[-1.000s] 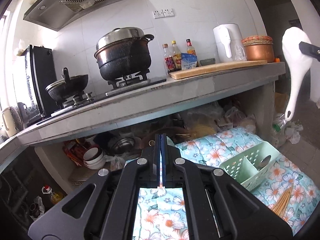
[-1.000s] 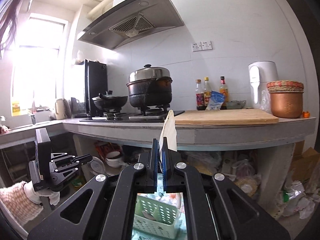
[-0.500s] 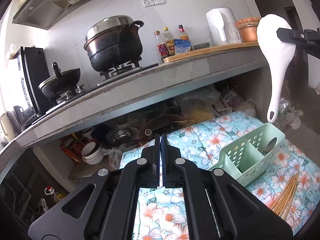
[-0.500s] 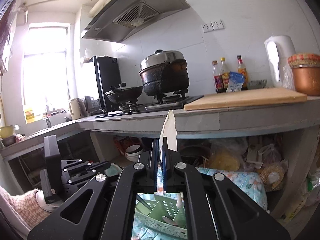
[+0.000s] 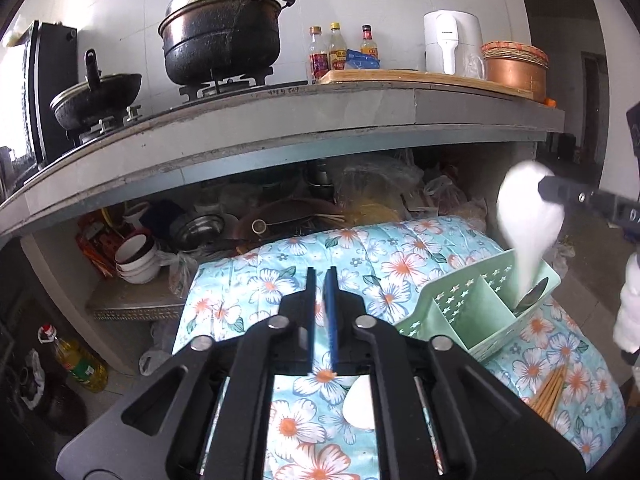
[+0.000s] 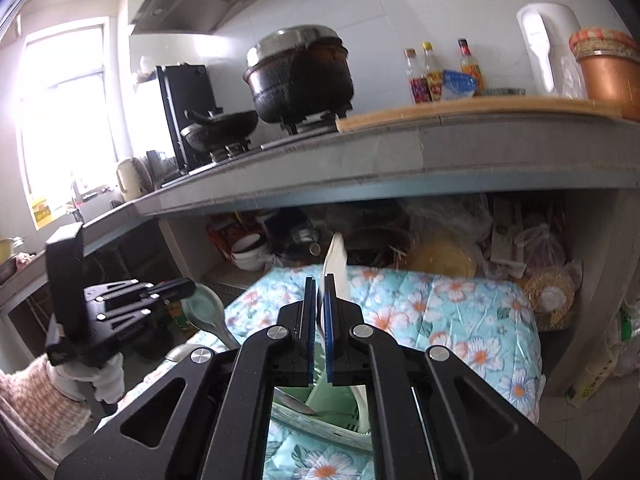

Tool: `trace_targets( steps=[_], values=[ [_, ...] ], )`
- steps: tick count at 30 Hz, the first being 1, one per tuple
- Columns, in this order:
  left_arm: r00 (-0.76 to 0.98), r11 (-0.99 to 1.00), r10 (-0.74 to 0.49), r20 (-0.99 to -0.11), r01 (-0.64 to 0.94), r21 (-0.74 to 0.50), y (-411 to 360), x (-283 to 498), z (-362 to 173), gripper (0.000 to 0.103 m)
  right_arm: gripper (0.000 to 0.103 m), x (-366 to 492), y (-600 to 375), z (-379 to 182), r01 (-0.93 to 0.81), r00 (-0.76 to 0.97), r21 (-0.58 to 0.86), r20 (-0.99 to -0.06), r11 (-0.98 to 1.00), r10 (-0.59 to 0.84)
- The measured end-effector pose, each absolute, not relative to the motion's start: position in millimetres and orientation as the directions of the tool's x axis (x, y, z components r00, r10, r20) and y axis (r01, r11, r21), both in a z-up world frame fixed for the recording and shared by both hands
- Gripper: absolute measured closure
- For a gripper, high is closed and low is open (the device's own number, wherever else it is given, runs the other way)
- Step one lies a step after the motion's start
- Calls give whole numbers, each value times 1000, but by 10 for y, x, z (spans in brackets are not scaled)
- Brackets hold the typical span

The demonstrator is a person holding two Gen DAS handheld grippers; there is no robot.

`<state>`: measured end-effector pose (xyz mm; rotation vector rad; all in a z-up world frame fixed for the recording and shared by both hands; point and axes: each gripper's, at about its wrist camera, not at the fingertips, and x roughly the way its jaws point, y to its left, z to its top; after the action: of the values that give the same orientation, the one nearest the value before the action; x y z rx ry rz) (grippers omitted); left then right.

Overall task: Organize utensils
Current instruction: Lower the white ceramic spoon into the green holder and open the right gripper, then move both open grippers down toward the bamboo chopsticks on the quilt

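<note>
Right, my right gripper (image 6: pixel 319 296) is clamped on the broad end of the white rice paddle (image 5: pixel 528 224), its blue pads nearly meeting across the thin blade edge. In the left wrist view the paddle hangs close to upright, wide end up and narrow handle pointing down into the green utensil basket (image 5: pixel 460 320); the handle's tip sits in the basket's far-end compartment, beside a metal spoon (image 5: pixel 532 300) lying there. I can't tell whether the tip touches the basket floor.

My left gripper (image 5: pixel 319 284) holds nothing; its jaws stand nearly together, with only a thin gap. It hovers over the floral cloth (image 5: pixel 360 252), on the side of the basket away from the paddle. In the right wrist view it sits off to the left, with a pale green ladle (image 6: pixel 208 312) showing just beside its fingers.

The basket rests on the floral cloth, which covers a low padded surface. Near the basket's close corner lie a bundle of wooden chopsticks (image 5: pixel 552 388) and a white spoon (image 5: pixel 358 404), both on the cloth.

Beyond the basket runs a grey concrete counter (image 5: pixel 280 128), with a big black pot (image 5: pixel 220 40) on the gas hob, sauce bottles (image 5: pixel 336 52), a wooden board and a white kettle (image 5: pixel 450 46). Bowls, bags and pans crowd the shelf beneath.
</note>
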<state>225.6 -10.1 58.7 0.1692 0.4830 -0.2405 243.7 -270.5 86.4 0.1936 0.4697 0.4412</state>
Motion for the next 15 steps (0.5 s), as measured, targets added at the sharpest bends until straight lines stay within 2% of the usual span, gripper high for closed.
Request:
trace_targets(
  steps=[1,4,6,8,10,12,15],
  values=[
    [856,960,-188,-482,264,95,-92,2262,575,86,97,2457,-2717,841,-359,797,286,-402,888,451],
    [853,963,-195,-484,260,69,-60,2248,573,77,97,2441,-2762,822,-347,798,301,-403,888,448],
    [856,967,-193,-479,248,54,-33,2246,584,69,94,2416,-2786,852,-343,804,304,-395,889,445],
    [863,972,-192,-467,234,32,11,2233,611,63,85,2372,-2817,893,-338,813,304,-382,891,439],
    [870,975,-197,-451,224,7,59,2210,649,57,85,2327,-2842,940,-337,820,309,-368,889,438],
    [881,977,-198,-429,214,-11,102,2177,689,54,83,2273,-2861,977,-333,828,307,-358,892,432],
    [893,979,-196,-405,202,-29,157,2114,740,50,75,2173,-2900,1028,-328,837,309,-344,893,426]
  ],
)
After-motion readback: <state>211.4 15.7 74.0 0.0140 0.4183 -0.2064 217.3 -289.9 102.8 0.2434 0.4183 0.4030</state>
